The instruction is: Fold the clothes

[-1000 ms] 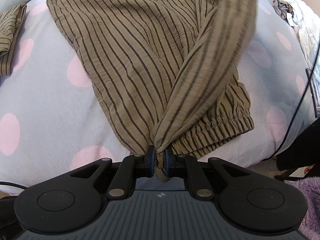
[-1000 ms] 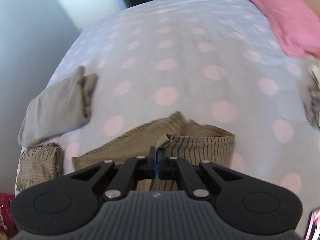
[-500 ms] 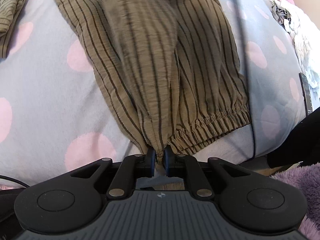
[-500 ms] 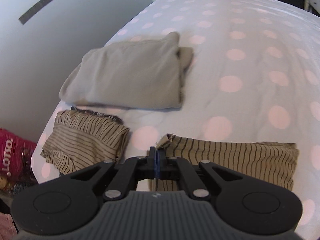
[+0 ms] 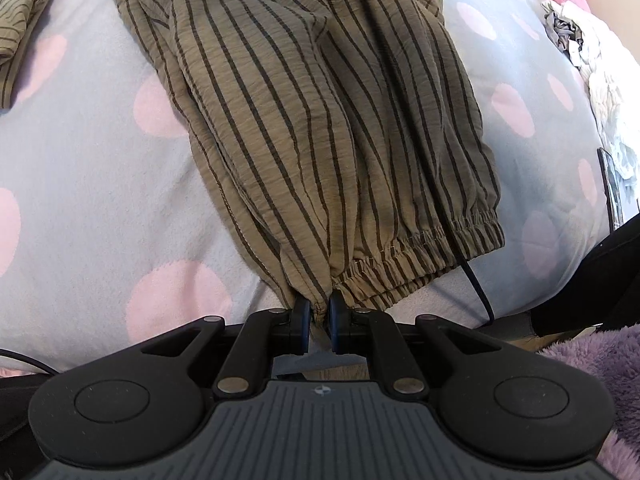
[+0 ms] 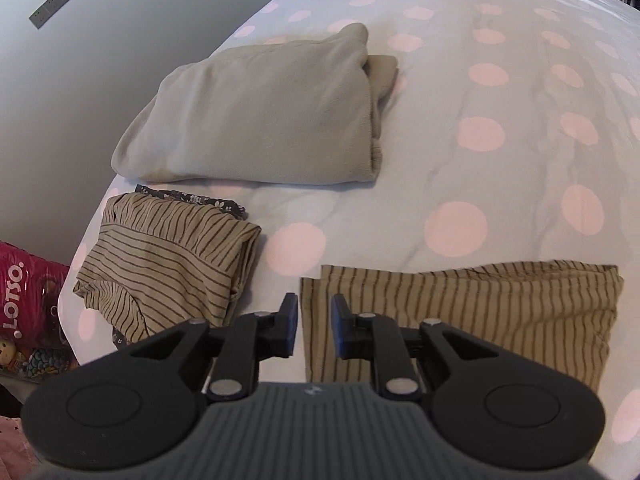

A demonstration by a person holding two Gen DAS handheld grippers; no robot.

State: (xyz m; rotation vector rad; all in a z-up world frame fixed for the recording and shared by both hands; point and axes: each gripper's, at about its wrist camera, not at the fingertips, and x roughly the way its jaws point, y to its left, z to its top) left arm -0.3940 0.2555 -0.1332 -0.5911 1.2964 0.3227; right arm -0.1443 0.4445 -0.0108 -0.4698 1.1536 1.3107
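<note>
Half the striped trousers [image 5: 328,128] cut off top.

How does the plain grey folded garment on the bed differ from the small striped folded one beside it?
The plain grey folded garment is unpatterned and clearly the bigger bundle, lying fairly flat with neat edges. The small striped folded garment is tan with dark stripes, smaller and more rumpled, and sits nearer the edge of the bed, on top of a dark floral cloth. Both are already folded and lie apart from either gripper.
</note>
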